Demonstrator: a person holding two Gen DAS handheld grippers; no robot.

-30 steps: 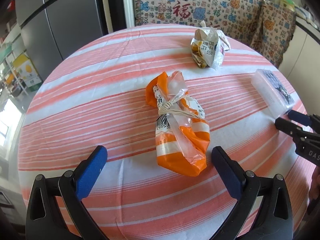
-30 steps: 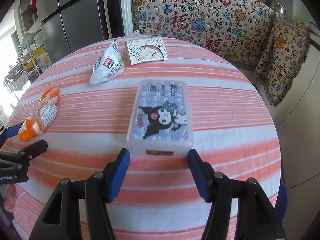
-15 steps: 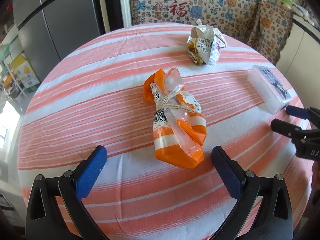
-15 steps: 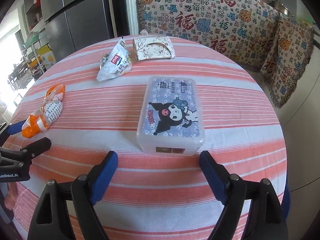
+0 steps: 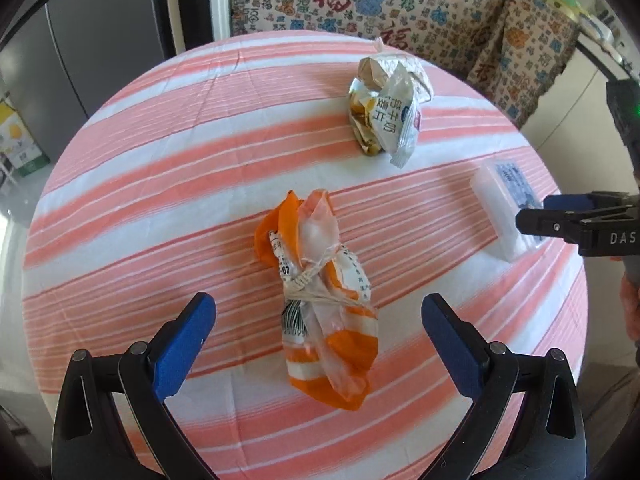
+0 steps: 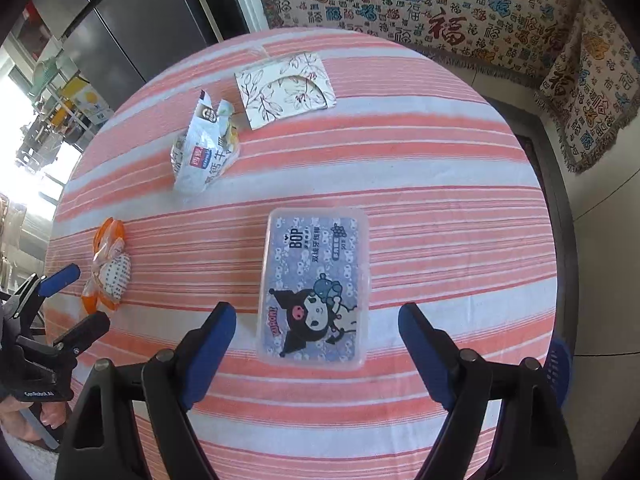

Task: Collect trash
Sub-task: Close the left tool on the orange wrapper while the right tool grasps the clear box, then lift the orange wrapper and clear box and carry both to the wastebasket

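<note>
Left tool [image 5: 318, 332]: wide open, empty, straddling the orange bag [image 5: 320, 304].
Bag axis: near-to-far.
Right tool [image 6: 316, 340]: open, empty, over plastic box [image 6: 314, 288].

The jaws of the right gripper [image 6: 316, 340] were opened wider than a second ago, from close beside the clear plastic box [image 6: 314, 288] to well apart. The box is now seen between the blue fingers [image 6: 208, 354], not touched by them. The orange bag [image 5: 324, 312] is now seen lower down, between the fingers of the left gripper [image 5: 316, 344], not touched.
</note>
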